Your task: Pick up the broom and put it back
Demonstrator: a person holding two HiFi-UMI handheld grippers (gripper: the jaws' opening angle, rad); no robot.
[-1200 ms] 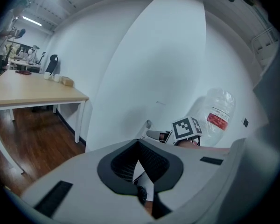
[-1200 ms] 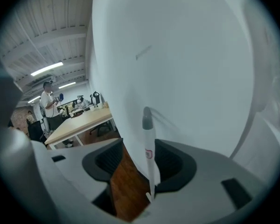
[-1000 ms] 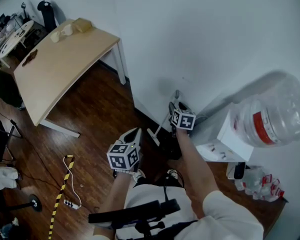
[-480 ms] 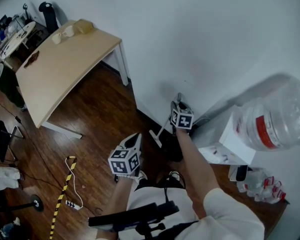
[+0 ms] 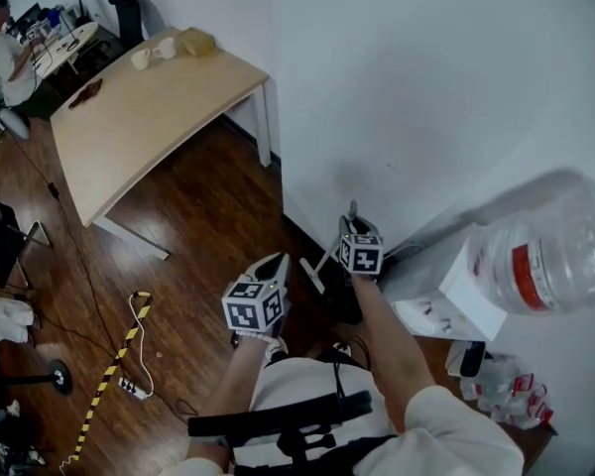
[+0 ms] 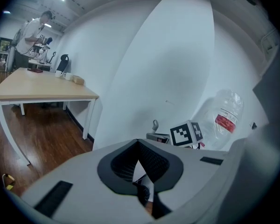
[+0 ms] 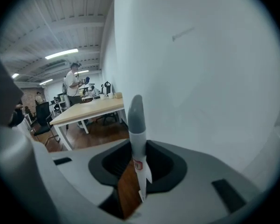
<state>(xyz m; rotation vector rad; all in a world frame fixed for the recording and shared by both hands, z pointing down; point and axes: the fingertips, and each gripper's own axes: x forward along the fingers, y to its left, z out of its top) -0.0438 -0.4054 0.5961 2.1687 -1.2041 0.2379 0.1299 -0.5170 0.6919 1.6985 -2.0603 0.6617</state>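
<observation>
The broom (image 5: 322,259) leans at the white wall, its white handle slanting down to the floor by the skirting. In the right gripper view the grey-tipped handle (image 7: 136,125) stands upright between the jaws. My right gripper (image 5: 354,228) has just been closing and its pads now sit against the handle on both sides. My left gripper (image 5: 269,269) hangs lower left of it over the wood floor, shut and empty. From the left gripper view I see the right gripper's marker cube (image 6: 186,133) and the handle's tip (image 6: 155,125) beside it.
A wooden table (image 5: 139,117) stands at the wall to the upper left. A large water bottle (image 5: 545,261) lies on a white box (image 5: 446,286) to the right. A cable and striped tape (image 5: 119,355) lie on the floor. A person (image 5: 0,58) sits far left.
The right gripper's jaws have narrowed around the broom handle by the wall. The head view has swung, so the table and far desk sit further right. The left gripper barely moved.
</observation>
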